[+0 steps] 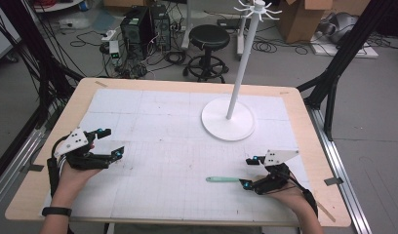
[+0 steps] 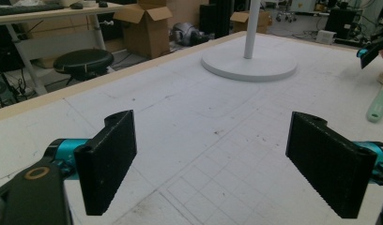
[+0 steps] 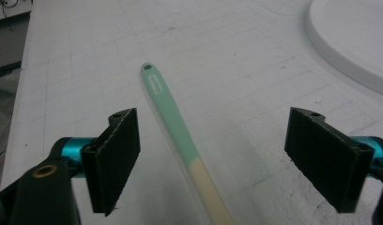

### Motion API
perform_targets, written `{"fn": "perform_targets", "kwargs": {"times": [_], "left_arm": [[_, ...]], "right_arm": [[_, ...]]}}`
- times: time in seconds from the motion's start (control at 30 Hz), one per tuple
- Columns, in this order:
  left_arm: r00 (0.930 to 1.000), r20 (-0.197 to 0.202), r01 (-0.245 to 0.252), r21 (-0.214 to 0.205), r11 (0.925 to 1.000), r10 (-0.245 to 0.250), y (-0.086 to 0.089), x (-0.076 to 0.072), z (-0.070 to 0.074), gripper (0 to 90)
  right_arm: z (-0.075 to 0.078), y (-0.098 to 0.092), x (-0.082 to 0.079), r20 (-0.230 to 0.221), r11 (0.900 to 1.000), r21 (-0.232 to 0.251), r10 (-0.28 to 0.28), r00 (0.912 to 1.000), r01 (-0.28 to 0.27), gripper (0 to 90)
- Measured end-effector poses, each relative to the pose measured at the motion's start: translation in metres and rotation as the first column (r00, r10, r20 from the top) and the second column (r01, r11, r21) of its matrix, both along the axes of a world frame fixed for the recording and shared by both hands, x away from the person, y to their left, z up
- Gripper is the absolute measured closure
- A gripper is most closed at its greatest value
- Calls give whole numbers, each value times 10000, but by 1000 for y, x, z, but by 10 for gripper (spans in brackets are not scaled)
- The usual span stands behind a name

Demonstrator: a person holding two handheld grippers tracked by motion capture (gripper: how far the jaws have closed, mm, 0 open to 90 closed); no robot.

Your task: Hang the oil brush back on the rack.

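Mint-green silicone is covering the handle of the one utensil (image 1: 222,179) on the tabletop (image 1: 187,85); in the right gripper view this handle (image 3: 173,112) is showing a small hole at its far tip and is giving way to a pale cream section nearer the camera. The utensil is lying flat near the front right of the white gridded mat (image 1: 153,146), its near end running between the spread fingers of the right gripper (image 1: 249,171), which are closing on nothing. One white stand (image 1: 228,119) is rising from a round flat base toward the back right, with a ring of hooks at its top. Two grippers are resting low over the mat, each in a hand. The left gripper (image 1: 111,142) is sitting at the front left, its ribbed black fingers (image 2: 107,161) standing wide apart over bare mat. One black round stool (image 1: 208,36) is standing on the floor beyond the tabletop.
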State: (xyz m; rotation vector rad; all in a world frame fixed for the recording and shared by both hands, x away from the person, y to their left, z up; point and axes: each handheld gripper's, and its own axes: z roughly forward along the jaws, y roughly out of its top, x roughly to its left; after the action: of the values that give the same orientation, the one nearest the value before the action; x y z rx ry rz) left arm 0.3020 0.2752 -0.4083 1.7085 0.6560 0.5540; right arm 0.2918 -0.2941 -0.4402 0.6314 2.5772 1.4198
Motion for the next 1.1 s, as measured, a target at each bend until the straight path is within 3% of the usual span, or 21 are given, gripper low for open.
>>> {"fn": "perform_targets", "kwargs": {"times": [0.3,0.43,0.47,0.67,0.8,0.83,1.1], "left_arm": [[10000,-46,50,57,10000,-50,-1,0,-1,172],[9999,-89,107,133,9999,-105,-2,0,-1,173],[9999,-69,104,117,9999,-103,-2,0,-1,173],[9999,-94,76,153,9999,-75,-3,0,-1,173],[9999,-95,111,185,9998,-109,-3,0,-1,173],[9999,-94,107,169,9998,-105,-4,0,-1,173],[9998,-84,167,212,9996,-165,-5,0,-1,174]], "right_arm": [[-5,6,0,-118,9964,-744,390,9992,-398,333],[-6,7,0,-205,9938,-936,580,9981,-597,414],[-6,8,0,-408,9915,-1067,709,9967,-749,483],[-7,12,-1,-303,9845,-1465,933,9952,-967,586],[-6,13,-2,-166,9819,-1597,1008,9948,-1021,609],[-5,13,-1,-162,9792,-1734,1041,9944,-1054,653],[-5,13,-1,-289,9789,-1677,1131,9932,-1163,709]]}}
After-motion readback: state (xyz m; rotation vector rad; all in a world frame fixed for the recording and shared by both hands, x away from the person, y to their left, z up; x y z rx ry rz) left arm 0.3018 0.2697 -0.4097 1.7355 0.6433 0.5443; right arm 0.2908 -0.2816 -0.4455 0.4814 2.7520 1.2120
